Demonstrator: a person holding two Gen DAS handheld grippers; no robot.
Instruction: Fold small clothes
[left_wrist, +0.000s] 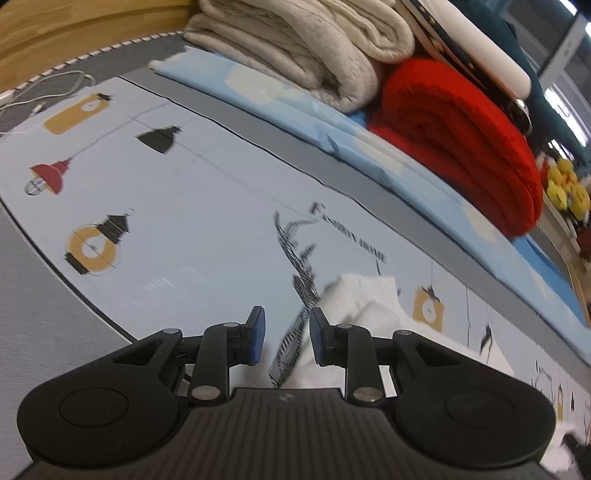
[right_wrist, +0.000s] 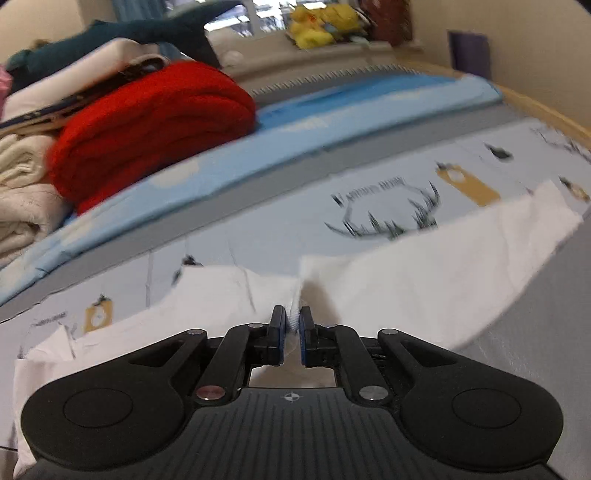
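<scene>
A small white garment (right_wrist: 424, 273) lies on a pale blue printed sheet (right_wrist: 258, 236). My right gripper (right_wrist: 292, 323) is shut on a bunched fold of the white garment near its middle and lifts it slightly. In the left wrist view the white garment (left_wrist: 369, 295) shows just right of my left gripper (left_wrist: 286, 332), which is open and empty, low over the printed sheet (left_wrist: 184, 206). Part of the garment is hidden behind the gripper bodies.
A stack of folded things stands at the back: a red blanket (left_wrist: 461, 140), cream blankets (left_wrist: 295, 48), on a light blue sheet (left_wrist: 332, 125). The red blanket (right_wrist: 147, 125) also shows in the right wrist view. Yellow plush toys (right_wrist: 321, 22) sit far back. A white cable (left_wrist: 44, 88) lies far left.
</scene>
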